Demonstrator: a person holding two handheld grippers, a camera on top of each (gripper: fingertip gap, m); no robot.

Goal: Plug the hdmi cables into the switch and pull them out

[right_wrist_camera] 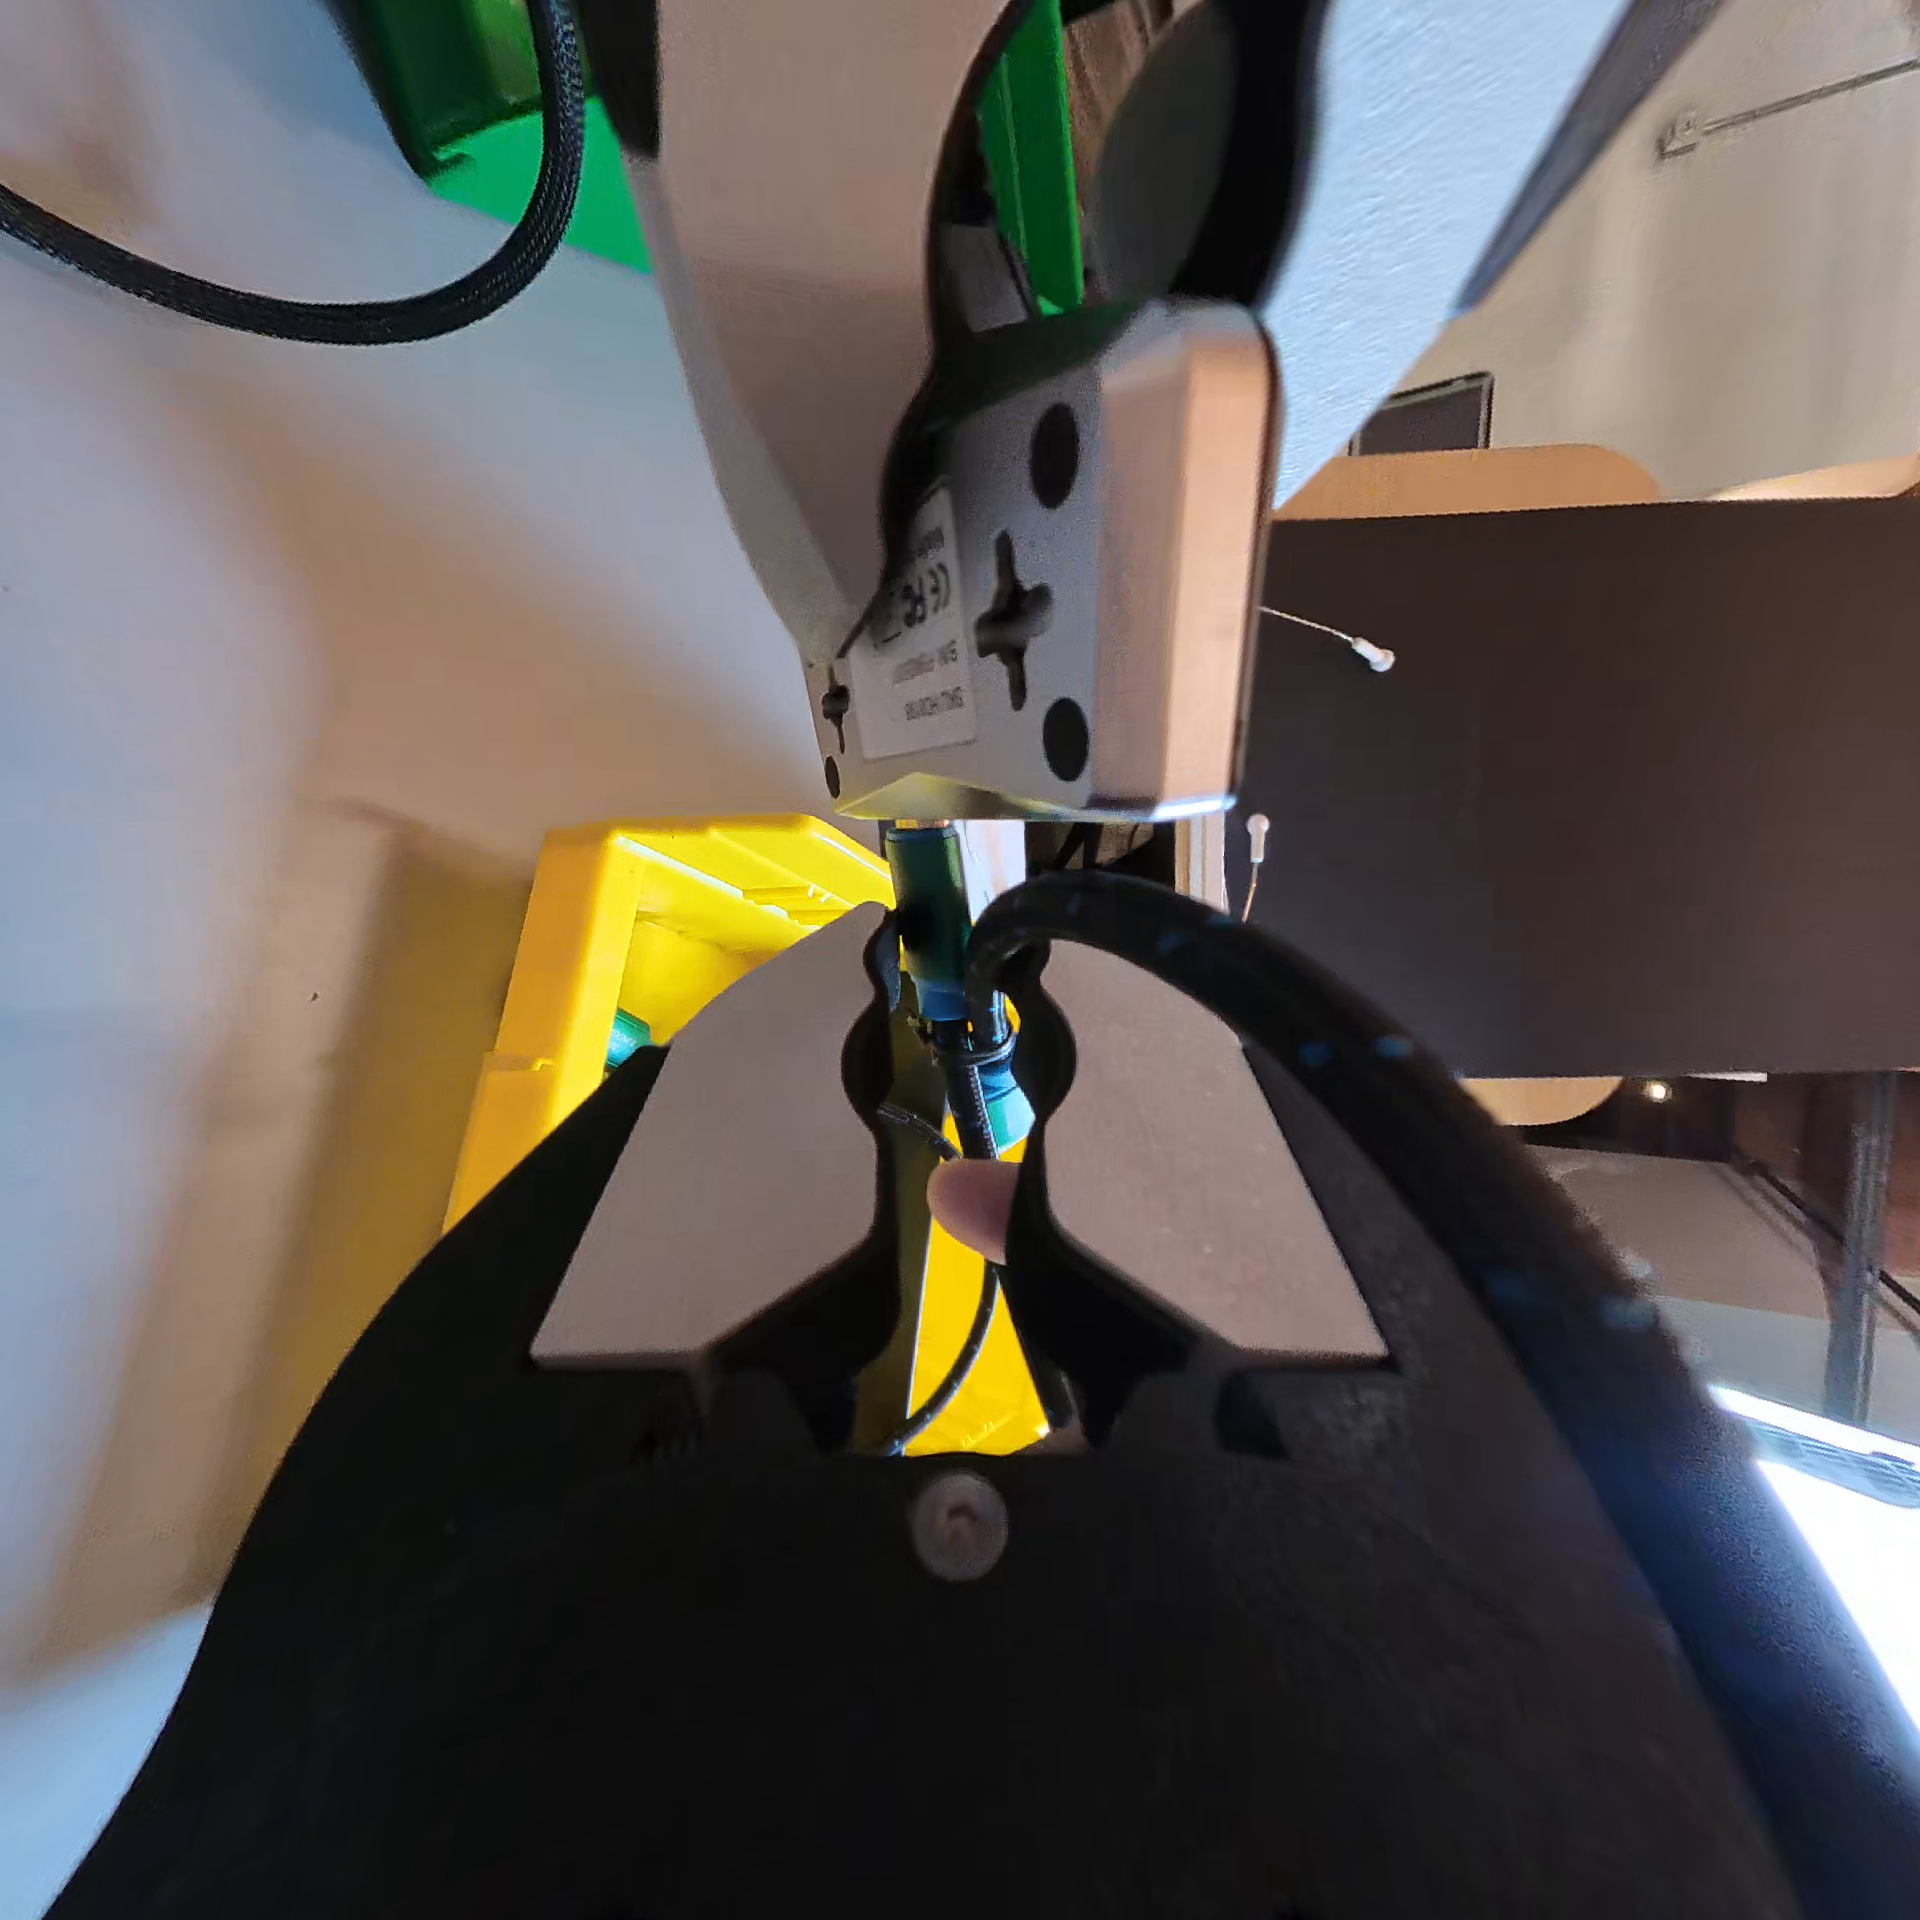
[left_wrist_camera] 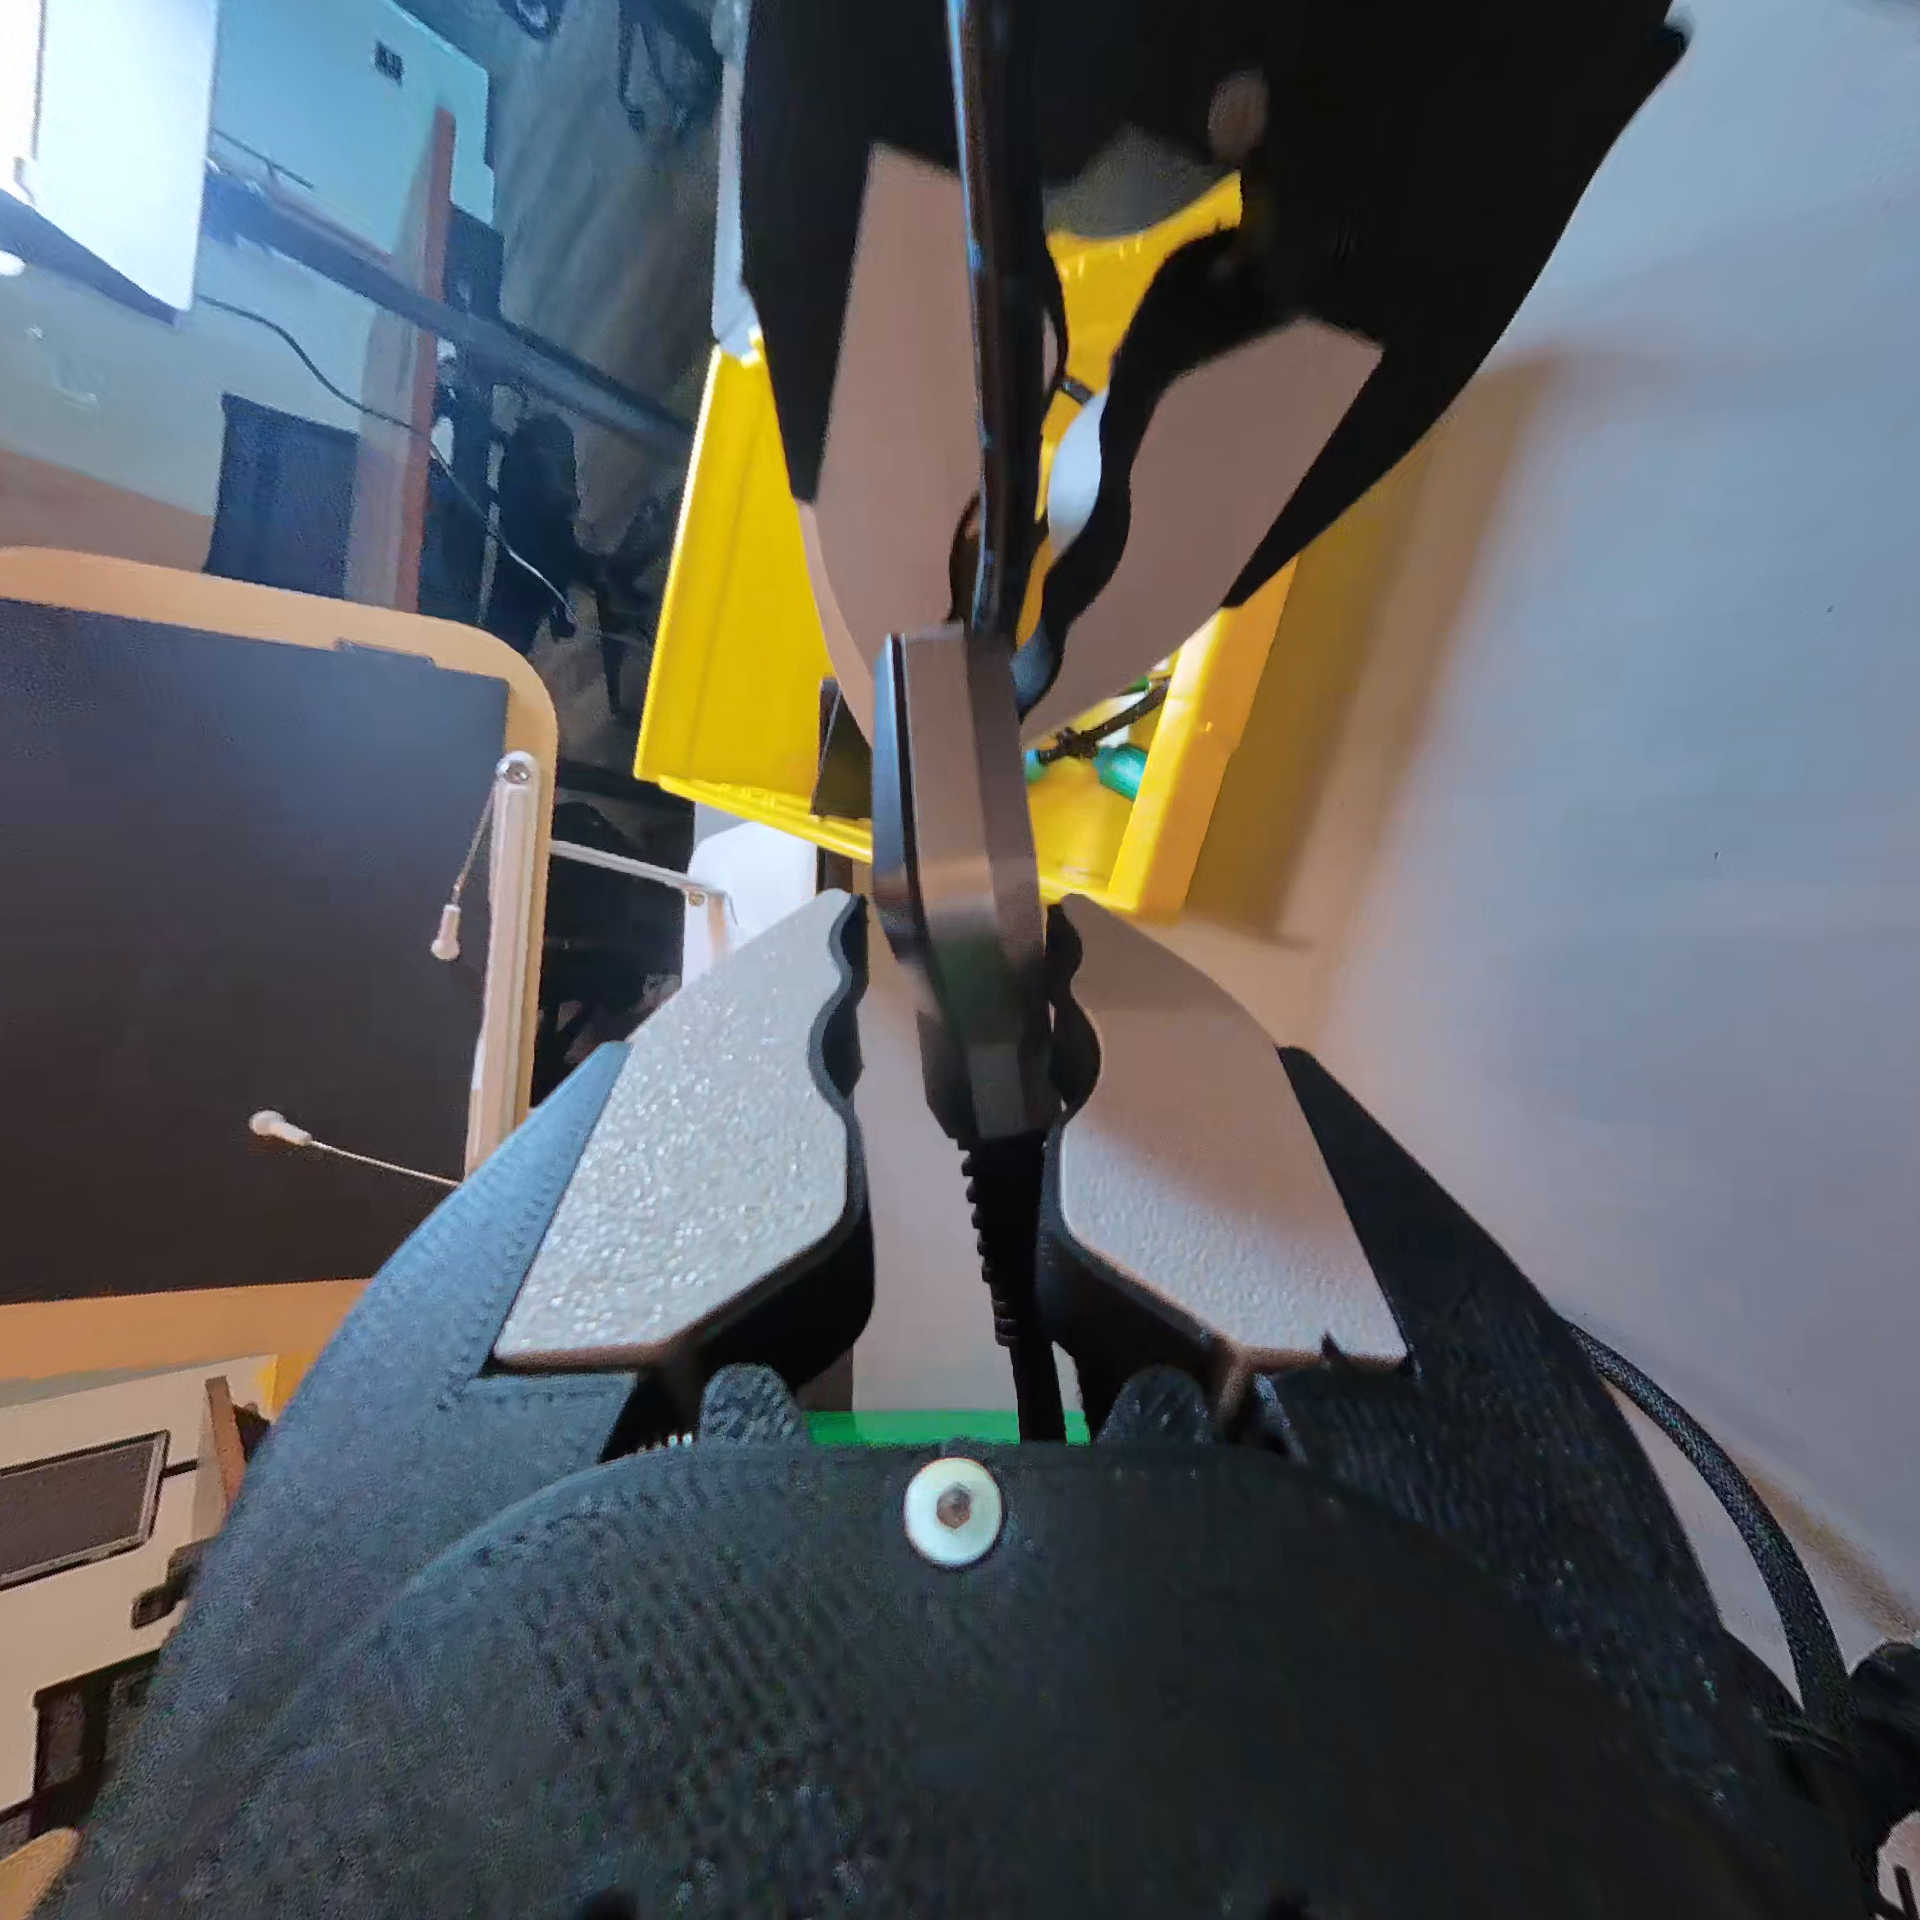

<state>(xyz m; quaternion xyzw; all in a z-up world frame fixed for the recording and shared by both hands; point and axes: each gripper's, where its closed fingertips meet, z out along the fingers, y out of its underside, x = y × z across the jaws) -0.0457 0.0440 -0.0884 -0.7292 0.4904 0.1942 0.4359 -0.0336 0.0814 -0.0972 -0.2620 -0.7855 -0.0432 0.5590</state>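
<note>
The left gripper (left_wrist_camera: 956, 1023) clamps the switch (left_wrist_camera: 961, 862), a light, rigid, smooth metal box held edge-on at centre frame. The right gripper (right_wrist_camera: 961, 1023) pinches the green HDMI plug (right_wrist_camera: 928, 925), seated in the switch's 6 o'clock face. Grip the stiff plug body, not the pliable braided cable (right_wrist_camera: 1351, 1049).

My left wrist camera sits just behind the left tongs (left_wrist_camera: 956, 997) and looks forward along them, very close, with the silver switch (left_wrist_camera: 961, 883) edge-on at centre and the opposite tongs facing me at 12 o'clock. My right wrist camera looks the other way from behind the right tongs (right_wrist_camera: 961, 1023), equally close, seeing the switch's (right_wrist_camera: 1081, 582) underside at 12 o'clock. Both views share the switch, the yellow bin (left_wrist_camera: 727, 623) (right_wrist_camera: 582, 956), the pale surface (left_wrist_camera: 1662, 831) (right_wrist_camera: 260, 623) and the dark panel (left_wrist_camera: 229, 935) (right_wrist_camera: 1579, 790).
</note>
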